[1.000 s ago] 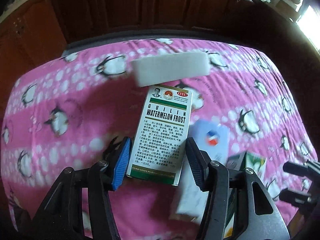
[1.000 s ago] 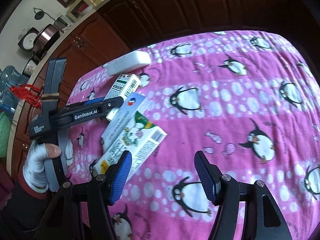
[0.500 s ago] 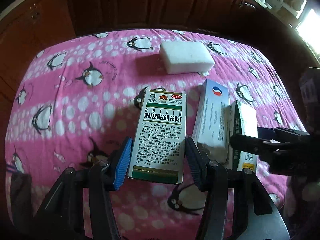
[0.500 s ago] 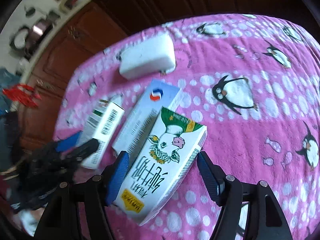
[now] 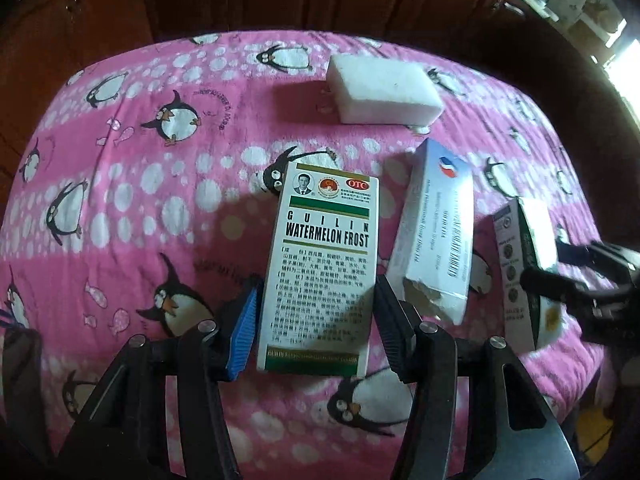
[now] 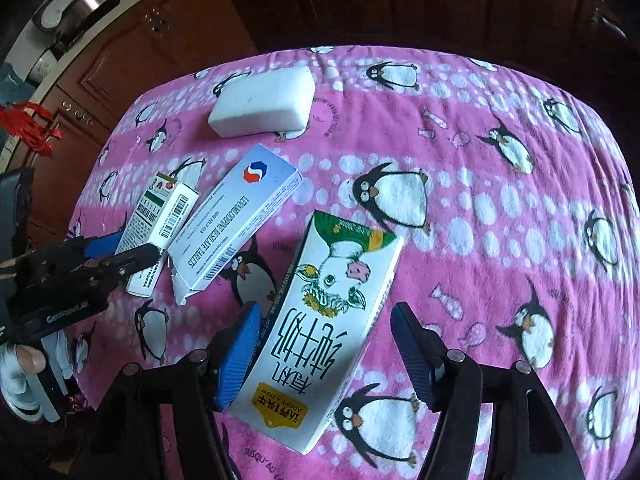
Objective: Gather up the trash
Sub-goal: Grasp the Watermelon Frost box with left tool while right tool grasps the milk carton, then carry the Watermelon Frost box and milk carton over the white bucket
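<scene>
A white and green Watermelon Frost box (image 5: pixel 324 248) lies lengthwise between the pads of my left gripper (image 5: pixel 316 332), which is shut on its lower half, just above the pink penguin cloth (image 5: pixel 120 200). In the right wrist view the same box (image 6: pixel 160 216) sits in the left gripper (image 6: pixel 128 250) at the left. My right gripper (image 6: pixel 324 352) straddles a milk carton (image 6: pixel 332 300) printed with a cow. Its jaws are closing: the left pad is at the carton's edge and a gap remains at the right pad. The right gripper (image 5: pixel 548 264) and carton (image 5: pixel 516 248) show at the left view's right edge.
A torn blue and white tablet box (image 6: pixel 236 224) lies between the two held items. A white foam block (image 6: pixel 262 104) rests farther back on the cloth (image 6: pixel 500 200). Dark wooden cabinets (image 6: pixel 400 0) stand behind the table. A gloved hand (image 6: pixel 20 364) holds the left gripper.
The left gripper has carried the Watermelon Frost box away from the foam block. The right gripper has shifted left and lower, so the milk carton now lies between its jaws.
</scene>
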A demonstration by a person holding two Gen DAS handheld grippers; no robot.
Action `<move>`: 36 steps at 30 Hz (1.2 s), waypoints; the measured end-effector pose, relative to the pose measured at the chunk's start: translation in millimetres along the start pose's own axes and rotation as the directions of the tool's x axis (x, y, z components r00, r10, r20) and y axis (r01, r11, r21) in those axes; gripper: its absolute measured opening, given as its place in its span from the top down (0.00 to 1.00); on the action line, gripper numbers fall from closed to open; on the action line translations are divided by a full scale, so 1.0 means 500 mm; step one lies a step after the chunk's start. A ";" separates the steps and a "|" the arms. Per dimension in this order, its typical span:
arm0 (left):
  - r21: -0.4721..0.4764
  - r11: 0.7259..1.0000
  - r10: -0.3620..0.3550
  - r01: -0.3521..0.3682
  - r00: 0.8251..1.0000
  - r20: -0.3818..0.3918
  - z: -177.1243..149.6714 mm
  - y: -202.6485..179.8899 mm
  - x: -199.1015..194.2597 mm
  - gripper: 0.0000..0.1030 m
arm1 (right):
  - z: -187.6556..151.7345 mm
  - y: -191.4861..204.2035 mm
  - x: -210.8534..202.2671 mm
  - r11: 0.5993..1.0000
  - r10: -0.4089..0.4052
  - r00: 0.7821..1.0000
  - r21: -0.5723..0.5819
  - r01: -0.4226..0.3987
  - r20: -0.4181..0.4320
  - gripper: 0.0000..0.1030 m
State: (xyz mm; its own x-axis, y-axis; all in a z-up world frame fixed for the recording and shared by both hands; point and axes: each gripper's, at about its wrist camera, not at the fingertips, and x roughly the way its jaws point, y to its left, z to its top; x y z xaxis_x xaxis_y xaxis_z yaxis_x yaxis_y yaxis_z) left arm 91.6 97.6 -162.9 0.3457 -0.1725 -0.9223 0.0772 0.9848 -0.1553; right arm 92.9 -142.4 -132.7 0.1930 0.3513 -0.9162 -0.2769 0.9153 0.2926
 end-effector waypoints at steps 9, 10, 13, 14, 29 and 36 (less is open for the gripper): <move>-0.009 1.000 0.018 -0.018 1.000 0.020 0.001 -0.001 0.000 0.50 | -0.037 -0.028 -0.014 0.996 0.048 0.996 0.073 -0.053 0.076 0.41; -0.011 1.000 0.014 -0.014 0.999 0.028 -0.001 -0.001 -0.009 0.50 | -0.040 -0.033 -0.025 0.996 0.052 0.995 0.074 -0.059 0.085 0.42; -0.012 1.000 -0.004 0.005 0.998 0.060 0.000 -0.010 -0.041 0.50 | -0.053 -0.051 -0.064 0.993 0.080 0.989 0.082 -0.091 0.121 0.42; -0.004 1.000 -0.009 0.009 0.997 0.078 0.002 -0.019 -0.057 0.50 | -0.058 -0.055 -0.079 0.993 0.078 0.988 0.080 -0.090 0.137 0.42; 0.207 0.971 -0.149 0.116 0.978 0.148 0.023 -0.283 -0.130 0.50 | -0.134 -0.183 -0.240 0.975 0.056 0.948 0.186 -0.120 0.314 0.45; 0.311 0.939 -0.198 0.149 0.971 0.133 0.025 -0.422 -0.122 0.50 | -0.194 -0.282 -0.300 0.952 -0.006 0.933 0.286 -0.104 0.360 0.45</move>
State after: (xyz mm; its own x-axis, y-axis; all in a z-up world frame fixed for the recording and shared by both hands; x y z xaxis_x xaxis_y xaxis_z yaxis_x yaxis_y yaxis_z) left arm 66.0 -99.9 -69.3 0.4448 -0.3653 -0.8177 0.4147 0.8933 -0.1734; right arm 11.8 -343.4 -63.4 0.5206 0.3933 -0.7578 -0.0143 0.8915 0.4528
